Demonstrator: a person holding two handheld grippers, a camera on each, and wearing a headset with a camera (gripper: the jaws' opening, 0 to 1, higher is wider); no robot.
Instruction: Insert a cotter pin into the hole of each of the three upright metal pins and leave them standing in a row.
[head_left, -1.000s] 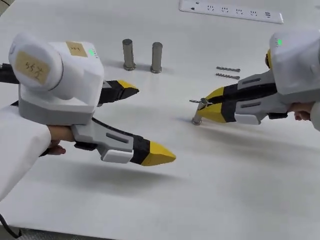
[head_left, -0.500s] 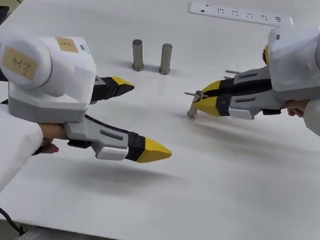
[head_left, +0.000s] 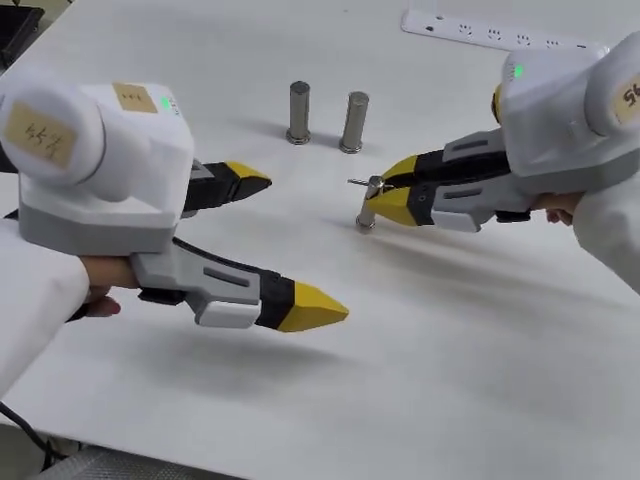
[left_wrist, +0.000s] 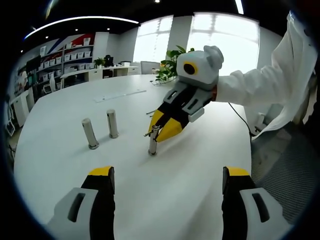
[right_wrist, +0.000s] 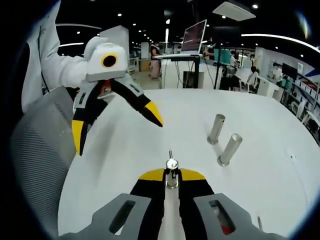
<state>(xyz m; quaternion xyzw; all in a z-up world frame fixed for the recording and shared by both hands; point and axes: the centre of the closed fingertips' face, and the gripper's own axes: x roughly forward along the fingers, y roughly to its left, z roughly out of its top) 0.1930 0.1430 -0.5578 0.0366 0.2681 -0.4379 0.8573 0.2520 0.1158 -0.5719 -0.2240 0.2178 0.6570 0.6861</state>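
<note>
Two metal pins (head_left: 299, 112) (head_left: 354, 121) stand upright side by side at the back of the white table. A third metal pin (head_left: 369, 204) leans slightly in front of them, its base on the table. A thin cotter pin (head_left: 356, 182) passes through the pin's top hole and sticks out on the left. My right gripper (head_left: 388, 190) is shut on that cotter pin, its tips against the pin's top (right_wrist: 171, 165). My left gripper (head_left: 290, 243) hovers open to the left, holding nothing. From the left gripper view, the third pin (left_wrist: 153, 140) stands ahead between my jaws.
A white power strip (head_left: 490, 33) lies along the table's far right edge. The white table (head_left: 450, 350) is bare at the front. Behind the table in the left gripper view are a potted plant (left_wrist: 172, 62) and office shelving.
My right gripper has drawn the third pin left, closer to the two standing pins. The left gripper has kept its open pose. The camera has shifted.
</note>
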